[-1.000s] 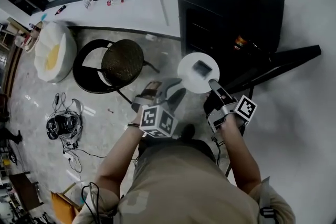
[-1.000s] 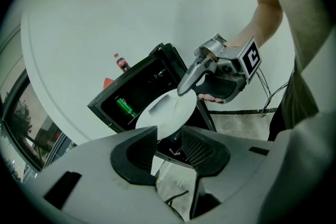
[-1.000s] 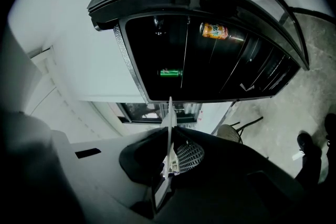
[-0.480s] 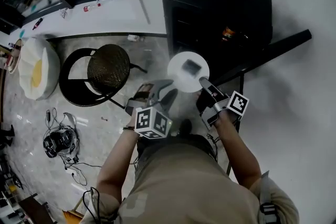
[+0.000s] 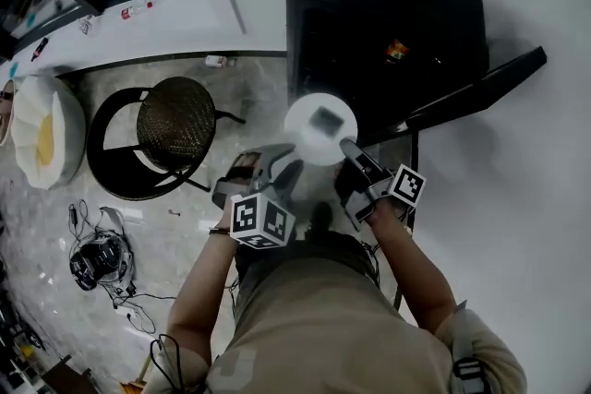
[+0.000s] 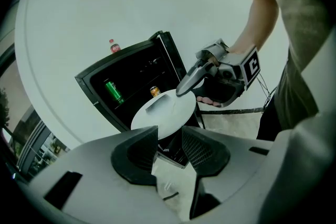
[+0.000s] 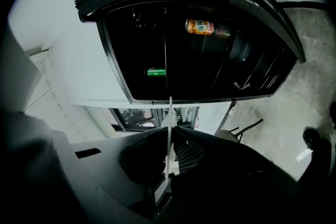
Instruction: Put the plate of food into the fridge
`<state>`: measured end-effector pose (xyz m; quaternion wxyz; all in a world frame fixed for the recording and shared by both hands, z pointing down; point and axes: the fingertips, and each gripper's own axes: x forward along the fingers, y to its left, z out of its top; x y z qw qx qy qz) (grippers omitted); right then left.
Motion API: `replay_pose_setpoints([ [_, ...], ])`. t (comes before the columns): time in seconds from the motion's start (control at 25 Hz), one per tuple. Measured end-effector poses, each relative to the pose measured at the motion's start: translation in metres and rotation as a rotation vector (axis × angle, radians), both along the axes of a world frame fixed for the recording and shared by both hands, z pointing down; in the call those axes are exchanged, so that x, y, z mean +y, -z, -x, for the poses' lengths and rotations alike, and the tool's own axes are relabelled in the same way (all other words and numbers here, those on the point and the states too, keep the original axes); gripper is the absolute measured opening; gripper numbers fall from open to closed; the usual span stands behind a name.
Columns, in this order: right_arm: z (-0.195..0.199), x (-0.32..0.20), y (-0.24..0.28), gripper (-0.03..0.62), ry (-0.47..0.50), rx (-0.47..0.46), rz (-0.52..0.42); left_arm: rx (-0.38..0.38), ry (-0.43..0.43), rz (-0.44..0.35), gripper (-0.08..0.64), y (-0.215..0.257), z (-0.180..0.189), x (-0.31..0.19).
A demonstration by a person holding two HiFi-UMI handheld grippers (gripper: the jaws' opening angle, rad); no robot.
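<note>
The right gripper clamps the round white plate by its rim. The left gripper has its jaws apart and hides the plate's near rim; contact is unclear. The dark food piece is blurred. The plate is held before the open black fridge.

Both bare forearms were extended forward from the torso, the left forearm beside the right forearm. The left tongs were angled downward with jaws apart, tips at the near rim of a round white plate. The right tongs were clamped on that plate's rim, nearly level.
</note>
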<state>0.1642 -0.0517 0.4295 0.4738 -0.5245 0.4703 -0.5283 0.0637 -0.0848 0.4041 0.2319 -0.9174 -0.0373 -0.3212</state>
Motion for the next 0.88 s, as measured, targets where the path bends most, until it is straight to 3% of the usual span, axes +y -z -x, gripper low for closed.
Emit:
replay_pose_setpoints([
  [0.56,0.018,-0.017,-0.027,0.037,-0.016,-0.028,0.010,-0.041,-0.048,0.043,0.129,-0.028,0.016,-0.018],
  [0.88,0.031,-0.032,-0.042,0.036,-0.014,0.007,0.010,-0.034,-0.062,0.057,0.129,-0.039,0.032,-0.034],
])
